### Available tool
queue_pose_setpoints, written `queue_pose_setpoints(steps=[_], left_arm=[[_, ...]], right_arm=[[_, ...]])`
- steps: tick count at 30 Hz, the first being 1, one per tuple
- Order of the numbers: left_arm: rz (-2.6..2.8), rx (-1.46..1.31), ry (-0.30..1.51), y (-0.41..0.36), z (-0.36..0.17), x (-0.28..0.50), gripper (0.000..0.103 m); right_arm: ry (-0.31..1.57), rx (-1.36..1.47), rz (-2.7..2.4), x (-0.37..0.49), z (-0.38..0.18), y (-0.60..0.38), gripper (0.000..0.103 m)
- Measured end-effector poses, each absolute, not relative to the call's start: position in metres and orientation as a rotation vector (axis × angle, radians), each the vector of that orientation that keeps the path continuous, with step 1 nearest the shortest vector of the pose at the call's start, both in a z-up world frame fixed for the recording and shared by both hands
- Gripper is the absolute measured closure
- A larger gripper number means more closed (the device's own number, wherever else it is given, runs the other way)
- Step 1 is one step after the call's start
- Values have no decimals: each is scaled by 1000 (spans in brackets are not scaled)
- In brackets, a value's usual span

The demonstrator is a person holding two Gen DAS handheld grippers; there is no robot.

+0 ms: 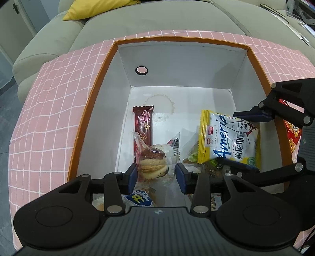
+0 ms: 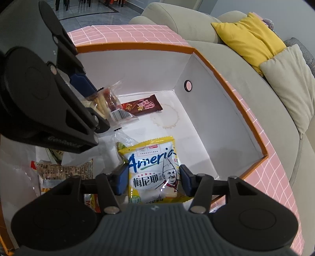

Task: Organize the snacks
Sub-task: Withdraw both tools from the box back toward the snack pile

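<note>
An orange-rimmed box [image 1: 94,94] with white walls holds the snacks. My left gripper [image 1: 156,174] reaches down into it, open, its fingers on either side of a clear-wrapped sandwich pastry [image 1: 152,159] with a small gap at the right pad. A brown chocolate bar [image 1: 143,124] lies just beyond the pastry. My right gripper [image 2: 153,181] is shut on a yellow and white biscuit bag [image 2: 153,163], pads pressing both its sides. In the left wrist view the right gripper [image 1: 230,137] holds that bag tilted at the box's right side.
Under the grippers lie a green packet [image 1: 194,157], a blue and white packet [image 1: 139,198] and a brown printed packet [image 2: 65,169]. A red bag [image 1: 293,135] lies outside the right rim. A pink checked cloth [image 1: 49,94] covers the surface; a grey sofa [image 1: 157,17] stands behind.
</note>
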State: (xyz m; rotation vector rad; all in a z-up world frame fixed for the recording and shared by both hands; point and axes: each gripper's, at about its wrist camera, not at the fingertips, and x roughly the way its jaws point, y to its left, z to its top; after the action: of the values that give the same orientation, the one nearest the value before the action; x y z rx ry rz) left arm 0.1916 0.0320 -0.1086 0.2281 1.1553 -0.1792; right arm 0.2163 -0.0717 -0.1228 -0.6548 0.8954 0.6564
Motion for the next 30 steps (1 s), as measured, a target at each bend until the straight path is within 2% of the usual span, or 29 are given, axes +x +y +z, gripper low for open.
queue_pose_setpoints(steps=[3, 5, 9, 13, 20, 30], left_arm=[[-174, 232, 1150, 32, -106, 191, 52], [-174, 237, 1142, 32, -103, 188, 51], [-177, 243, 1115, 33, -93, 182, 39], [-167, 231, 1084, 36, -78, 175, 38], [-133, 189, 1010, 36, -47, 159, 35], [-79, 81, 889, 26, -15, 125, 32]], right_arm=[[905, -646, 666, 216, -121, -72, 49], [905, -640, 664, 215, -119, -72, 42], [915, -611, 654, 214, -110, -73, 33], [949, -513, 643, 217, -95, -82, 26], [957, -328, 583, 211, -63, -103, 19], [899, -84, 461, 177, -34, -150, 17]])
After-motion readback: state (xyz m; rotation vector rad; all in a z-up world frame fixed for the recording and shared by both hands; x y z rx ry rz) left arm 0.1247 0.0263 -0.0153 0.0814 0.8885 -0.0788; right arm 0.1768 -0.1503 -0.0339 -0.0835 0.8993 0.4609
